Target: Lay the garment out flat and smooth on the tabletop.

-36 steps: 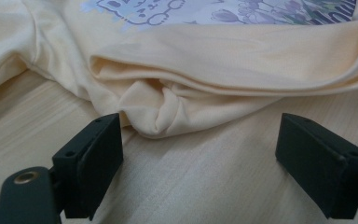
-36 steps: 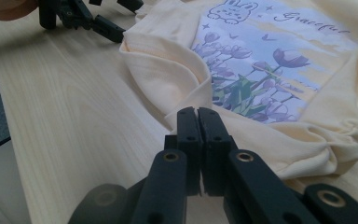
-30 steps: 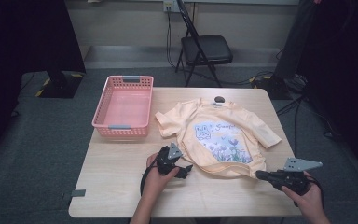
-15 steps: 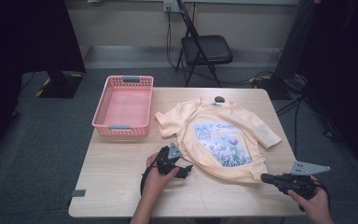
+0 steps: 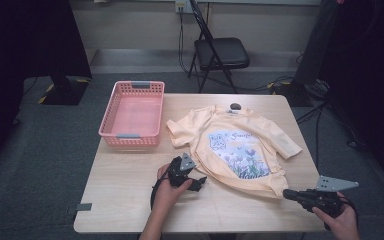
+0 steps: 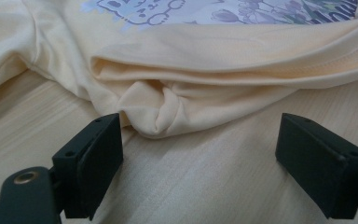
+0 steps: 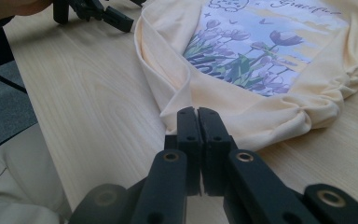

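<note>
- Mostly flat, the peach t-shirt (image 5: 235,150) lies print-up on the right half of the worktop (image 5: 125,200), its hem bunched toward the near edge
- left gripper (image 5: 196,184) released, jaws wide apart, resting on the worktop just beside the hem's near-left corner; not touching the cloth
- right gripper (image 5: 291,194) clenched with nothing between the jaws, tips just beside the hem's near-right corner, near the worktop's front right edge
- bare wood along the whole near edge and the near-left area; pink basket (image 5: 132,116) at the far-left corner, well apart from both grippers
- left gripper view: a puckered fold of hem (image 6: 161,109) sits between and just beyond the open jaws, rolled seam above it
- right gripper view: shut jaws point at a folded-over hem corner (image 7: 177,100); the left gripper (image 7: 107,16) shows at the top left
- print: a cartoon rabbit and purple tulips; script above the flowers reads "Graceful" (image 7: 303,8), lower lettering too hidden to read
- small dark round thing (image 5: 235,106) at the collar, on the far edge
- folding chair (image 5: 220,55) on the floor beyond
</note>
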The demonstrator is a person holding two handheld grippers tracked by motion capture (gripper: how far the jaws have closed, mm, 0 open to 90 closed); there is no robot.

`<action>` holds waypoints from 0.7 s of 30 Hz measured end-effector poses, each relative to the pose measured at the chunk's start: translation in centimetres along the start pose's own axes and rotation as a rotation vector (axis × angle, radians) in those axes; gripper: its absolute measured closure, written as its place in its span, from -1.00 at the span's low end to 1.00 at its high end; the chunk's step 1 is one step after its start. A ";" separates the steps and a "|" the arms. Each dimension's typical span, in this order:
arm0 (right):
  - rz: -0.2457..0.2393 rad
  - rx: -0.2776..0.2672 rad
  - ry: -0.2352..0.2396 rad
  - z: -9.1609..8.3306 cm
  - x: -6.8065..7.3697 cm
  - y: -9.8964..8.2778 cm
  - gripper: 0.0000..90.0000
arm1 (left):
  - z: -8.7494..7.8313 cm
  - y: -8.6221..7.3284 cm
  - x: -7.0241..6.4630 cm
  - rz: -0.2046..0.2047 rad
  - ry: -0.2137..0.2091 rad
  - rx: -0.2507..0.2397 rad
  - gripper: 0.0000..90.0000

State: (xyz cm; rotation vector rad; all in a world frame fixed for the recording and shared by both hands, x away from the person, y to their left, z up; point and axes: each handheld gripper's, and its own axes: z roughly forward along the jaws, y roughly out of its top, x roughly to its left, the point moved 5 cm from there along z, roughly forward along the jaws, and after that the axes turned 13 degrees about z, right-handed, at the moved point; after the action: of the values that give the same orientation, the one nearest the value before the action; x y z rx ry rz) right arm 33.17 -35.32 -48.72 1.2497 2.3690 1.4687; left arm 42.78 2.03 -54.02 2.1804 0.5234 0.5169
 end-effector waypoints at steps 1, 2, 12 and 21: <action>-0.001 0.001 0.000 -0.1 0.0 -0.1 0.97 | 0.0 0.0 0.0 0.000 0.000 0.000 -0.67; 0.000 0.001 -0.002 -0.1 0.0 -0.1 0.97 | 0.0 0.0 0.0 0.000 0.000 0.000 -0.67; 0.003 0.003 -0.005 -0.6 -0.1 -0.6 0.97 | 0.0 0.0 0.0 0.000 0.000 0.000 -0.67; 0.005 0.006 -0.012 -1.0 -0.1 -1.0 0.97 | 0.0 0.0 0.0 0.000 0.000 0.000 -0.67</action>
State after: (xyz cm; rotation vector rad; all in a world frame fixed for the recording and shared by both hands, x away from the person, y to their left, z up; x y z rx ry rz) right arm 32.17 -36.37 -49.01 1.2631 2.3657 1.4528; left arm 42.78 2.03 -54.02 2.1805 0.5232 0.5168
